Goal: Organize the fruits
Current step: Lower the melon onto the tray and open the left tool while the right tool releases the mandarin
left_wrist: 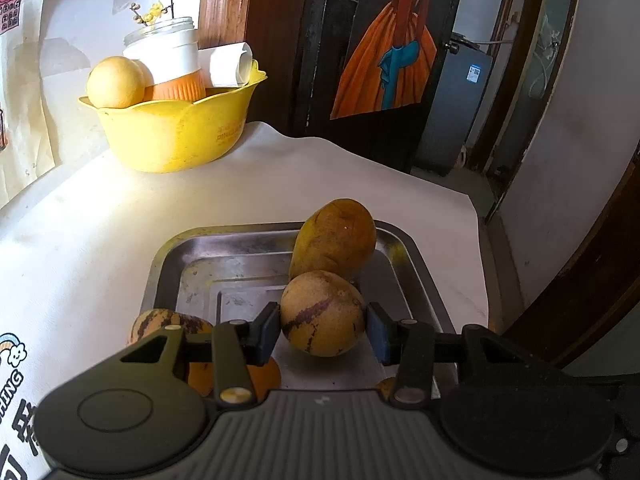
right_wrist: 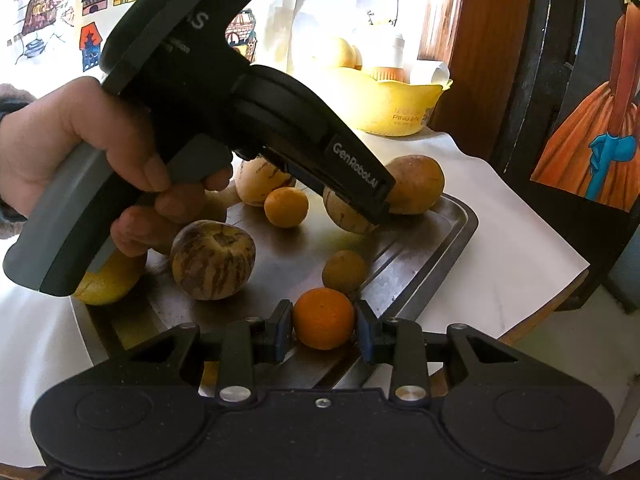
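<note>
While smooth round fruits (right_wrist: 323, 318) crowd it, the steel tray (left_wrist: 180, 252) gleams.

Both grippers angle down and forward. The left gripper (left_wrist: 323, 322) has its pads pressed on either side of a striped round fruit (left_wrist: 322, 312), and the person's left hand (right_wrist: 86, 160) is wrapped round its grey handle. The right gripper (right_wrist: 323, 330) is clamped on a small orange (right_wrist: 323, 318), pads touching both sides.

A purple-streaked yellow fruit (left_wrist: 322, 314) sits mid-frame; an orange (right_wrist: 323, 318) lies lower centre; both on the steel tray (right_wrist: 440, 240).
</note>
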Action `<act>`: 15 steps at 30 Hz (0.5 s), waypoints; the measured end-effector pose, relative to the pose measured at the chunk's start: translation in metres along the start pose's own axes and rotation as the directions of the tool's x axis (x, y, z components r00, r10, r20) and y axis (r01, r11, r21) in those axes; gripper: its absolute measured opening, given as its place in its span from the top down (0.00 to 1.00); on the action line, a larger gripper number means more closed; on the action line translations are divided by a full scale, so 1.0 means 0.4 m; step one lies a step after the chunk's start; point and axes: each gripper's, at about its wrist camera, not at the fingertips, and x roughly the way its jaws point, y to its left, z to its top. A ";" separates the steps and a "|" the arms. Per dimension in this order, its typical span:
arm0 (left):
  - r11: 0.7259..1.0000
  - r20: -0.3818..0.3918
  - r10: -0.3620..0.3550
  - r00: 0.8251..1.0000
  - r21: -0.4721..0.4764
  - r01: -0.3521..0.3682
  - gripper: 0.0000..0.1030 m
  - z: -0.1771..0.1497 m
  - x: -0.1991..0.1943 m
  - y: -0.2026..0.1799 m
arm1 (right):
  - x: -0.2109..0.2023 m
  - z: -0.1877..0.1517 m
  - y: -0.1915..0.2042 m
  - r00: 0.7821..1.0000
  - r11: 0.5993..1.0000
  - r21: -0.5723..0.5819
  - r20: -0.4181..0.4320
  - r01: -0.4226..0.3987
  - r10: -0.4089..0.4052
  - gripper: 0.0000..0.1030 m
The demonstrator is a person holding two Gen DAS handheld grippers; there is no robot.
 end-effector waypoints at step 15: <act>1.000 -0.032 0.000 0.999 -0.006 0.000 0.50 -0.002 0.006 0.013 | 0.008 -0.007 0.004 1.000 1.000 0.021 0.015 0.023 -0.023 0.65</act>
